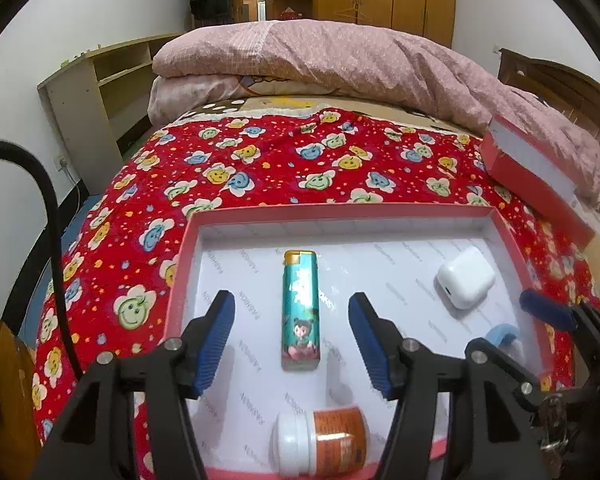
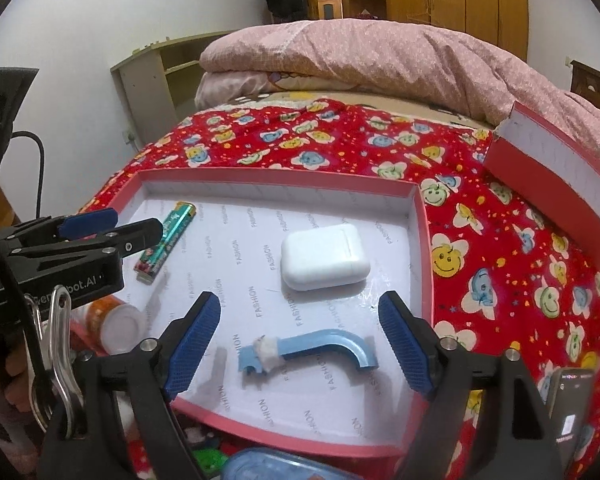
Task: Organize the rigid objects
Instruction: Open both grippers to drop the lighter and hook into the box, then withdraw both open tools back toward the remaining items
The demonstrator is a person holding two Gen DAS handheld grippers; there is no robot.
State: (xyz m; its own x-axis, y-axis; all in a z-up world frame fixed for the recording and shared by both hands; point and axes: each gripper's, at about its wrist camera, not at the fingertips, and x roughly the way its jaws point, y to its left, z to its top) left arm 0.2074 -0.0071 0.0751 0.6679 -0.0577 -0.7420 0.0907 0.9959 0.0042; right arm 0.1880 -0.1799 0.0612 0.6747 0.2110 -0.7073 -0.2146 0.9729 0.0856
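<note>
A pink-rimmed box tray (image 1: pixel 340 214) (image 2: pixel 276 178) lies on the bed. In it lie a teal lighter (image 1: pixel 301 310) (image 2: pixel 166 240), a white earbud case (image 1: pixel 465 282) (image 2: pixel 324 260), a blue curved plastic piece (image 2: pixel 312 350) (image 1: pixel 500 336) and an orange bottle with a white cap (image 1: pixel 324 444) (image 2: pixel 114 320). My left gripper (image 1: pixel 292 334) is open and empty, its fingers on either side of the lighter. My right gripper (image 2: pixel 300 340) is open and empty above the blue piece. The left gripper also shows in the right wrist view (image 2: pixel 112 228).
A red patterned quilt (image 1: pixel 280 160) covers the bed. The box's red lid (image 1: pixel 536 176) (image 2: pixel 556 172) leans at the right. A folded pink duvet (image 1: pixel 320 56) lies behind. A blue object (image 2: pixel 268 466) and a dark device (image 2: pixel 572 404) sit near the front edge.
</note>
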